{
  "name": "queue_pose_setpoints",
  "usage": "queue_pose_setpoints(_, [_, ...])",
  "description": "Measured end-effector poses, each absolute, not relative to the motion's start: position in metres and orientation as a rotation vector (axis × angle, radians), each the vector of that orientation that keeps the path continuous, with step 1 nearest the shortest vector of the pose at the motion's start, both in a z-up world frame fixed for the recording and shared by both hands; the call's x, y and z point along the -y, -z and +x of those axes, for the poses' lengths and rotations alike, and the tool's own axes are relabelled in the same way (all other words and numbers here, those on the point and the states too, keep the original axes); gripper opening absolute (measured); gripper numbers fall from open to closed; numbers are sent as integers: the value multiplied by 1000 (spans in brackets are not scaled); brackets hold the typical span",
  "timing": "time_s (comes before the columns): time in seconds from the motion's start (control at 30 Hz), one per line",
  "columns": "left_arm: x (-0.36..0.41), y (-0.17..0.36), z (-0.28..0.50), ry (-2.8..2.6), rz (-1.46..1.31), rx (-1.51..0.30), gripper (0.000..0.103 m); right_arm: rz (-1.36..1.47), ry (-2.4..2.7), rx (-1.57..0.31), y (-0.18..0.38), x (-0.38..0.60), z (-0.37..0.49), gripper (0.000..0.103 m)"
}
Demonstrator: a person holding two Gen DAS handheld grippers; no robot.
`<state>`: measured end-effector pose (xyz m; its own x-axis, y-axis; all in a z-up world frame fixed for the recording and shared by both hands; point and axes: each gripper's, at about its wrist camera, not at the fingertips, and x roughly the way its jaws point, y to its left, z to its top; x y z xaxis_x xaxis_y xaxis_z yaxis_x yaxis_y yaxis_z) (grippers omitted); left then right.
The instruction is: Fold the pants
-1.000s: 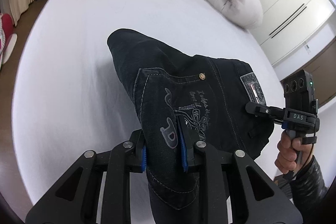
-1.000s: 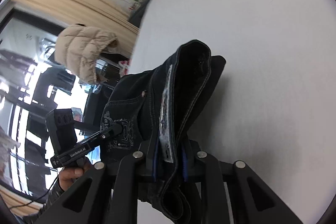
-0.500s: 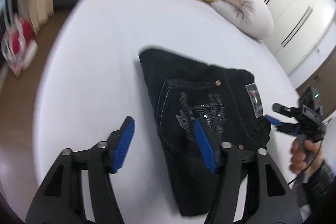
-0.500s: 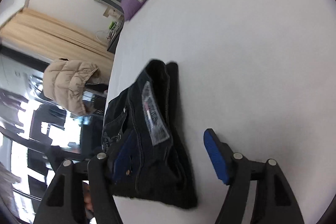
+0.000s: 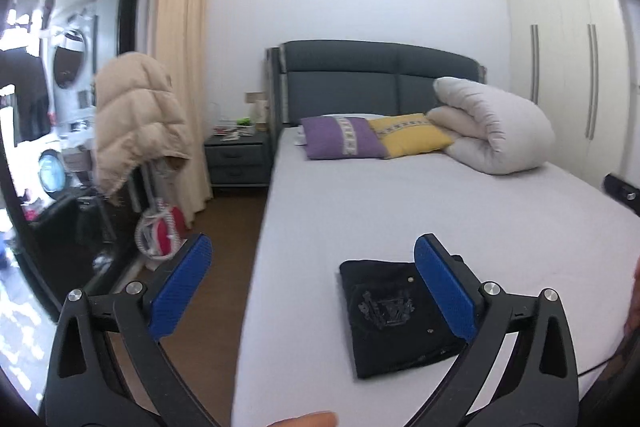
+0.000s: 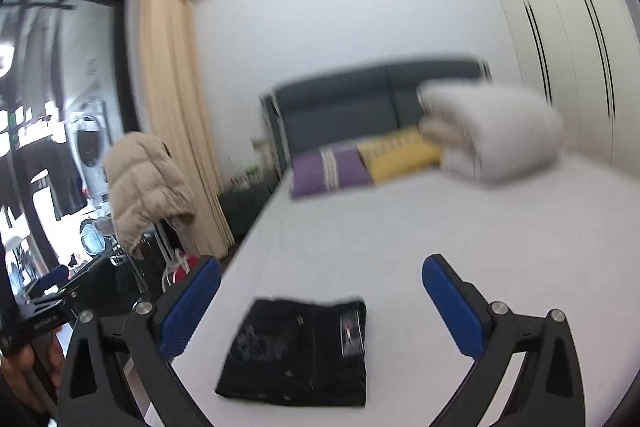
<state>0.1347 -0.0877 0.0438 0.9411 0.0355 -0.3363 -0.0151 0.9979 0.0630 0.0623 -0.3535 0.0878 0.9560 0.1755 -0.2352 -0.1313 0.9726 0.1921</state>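
Observation:
Black pants (image 5: pixel 392 319) lie folded into a small flat packet near the front of the white bed (image 5: pixel 360 195), the embroidered back pocket facing up. My left gripper (image 5: pixel 314 241) hangs above and behind them, its jaws opening wide, nothing between the blue pads. In the right wrist view the same pants (image 6: pixel 300 351) lie below my right gripper (image 6: pixel 322 265), whose jaws are also opening and hold nothing. A hand with the left gripper's handle (image 6: pixel 44 319) shows at the left edge there.
A purple pillow (image 5: pixel 340 143), a yellow pillow (image 5: pixel 408 135) and a rolled white duvet (image 5: pixel 492 127) sit by the dark headboard. Left of the bed are a nightstand (image 5: pixel 236 163), a hanging beige puffer jacket (image 5: pixel 136 123) and curtains. A wardrobe (image 5: pixel 568 67) stands on the right.
Both grippers were shut on the pants, then let go and opened wide. Both rose and tipped up toward level, so the pants now lie low in view, free on the bed.

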Motion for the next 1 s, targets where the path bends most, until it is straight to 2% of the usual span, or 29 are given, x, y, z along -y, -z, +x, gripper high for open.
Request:
queue_pose_setpoints(0.13, [95,-69,101,-35,51,-346,103,115,-121,-178,-126,334,22,103])
queue_pose_setpoints(0.27, [90,-74,77,-85,1,-413,103,109,-86,-190,-139,331,-9,103])
queue_pose_setpoints(0.57, [107,-21,86,-78,-4,-587,103,134,6,-360,-98,323,-7,103])
queue_pose_setpoints(0.7, [111,-4,103,-73,-12,-612,103,166,4,-451,-80,320,7,103])
queue_pose_setpoints(1.0, [111,19,133,-77,-6,-647,103,14,3,-515,-59,290,20,103])
